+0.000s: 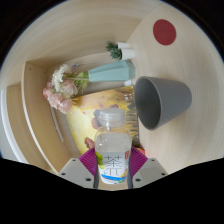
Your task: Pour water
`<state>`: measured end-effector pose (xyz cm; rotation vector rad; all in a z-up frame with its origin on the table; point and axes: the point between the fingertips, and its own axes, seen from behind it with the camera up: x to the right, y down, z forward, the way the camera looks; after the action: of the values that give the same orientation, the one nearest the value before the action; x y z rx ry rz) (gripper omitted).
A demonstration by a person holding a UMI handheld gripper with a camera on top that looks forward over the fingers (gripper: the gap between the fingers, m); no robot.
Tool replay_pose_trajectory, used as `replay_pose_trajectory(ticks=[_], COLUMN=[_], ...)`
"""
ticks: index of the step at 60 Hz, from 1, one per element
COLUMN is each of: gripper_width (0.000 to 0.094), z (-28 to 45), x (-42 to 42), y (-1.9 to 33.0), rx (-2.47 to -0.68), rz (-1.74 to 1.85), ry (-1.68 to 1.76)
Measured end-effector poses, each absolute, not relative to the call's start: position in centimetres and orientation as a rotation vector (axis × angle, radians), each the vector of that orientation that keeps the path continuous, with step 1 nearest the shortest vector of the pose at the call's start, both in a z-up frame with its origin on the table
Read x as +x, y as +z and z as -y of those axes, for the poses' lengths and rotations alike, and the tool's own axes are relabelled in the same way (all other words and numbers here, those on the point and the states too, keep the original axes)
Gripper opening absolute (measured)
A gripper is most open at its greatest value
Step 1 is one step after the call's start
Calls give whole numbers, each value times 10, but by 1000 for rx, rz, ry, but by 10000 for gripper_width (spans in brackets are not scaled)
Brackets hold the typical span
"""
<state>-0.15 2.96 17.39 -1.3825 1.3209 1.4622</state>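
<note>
Water bottle point(110, 150) clamped upright between the tongs point(111, 163), grey cup point(162, 100) just beyond

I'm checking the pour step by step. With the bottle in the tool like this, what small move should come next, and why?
Probably carry the bottle forward and right until its cap sits over the grey cup, then begin tilting. The tool looks closed on the bottle, which stands upright, and the cup stands open and upright just beyond it. The vase of flowers lies to the left, off that path.

bottle point(111, 150) base: hidden | fingers point(84, 162): possibly gripping, mostly cut off
</note>
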Motion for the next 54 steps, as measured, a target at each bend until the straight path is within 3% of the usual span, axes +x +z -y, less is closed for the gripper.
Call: replay_pose_trajectory(ticks=[16,31,44,54], gripper_width=[401,401,403,412], z=[-30,-30,-34,-28], x=[31,23,37,93], y=[182,187,253,279], rx=[-978,-1101,-1385,-1578], rz=[-1693,-1607,-1081,-666], ry=[1733,1683,1403,868])
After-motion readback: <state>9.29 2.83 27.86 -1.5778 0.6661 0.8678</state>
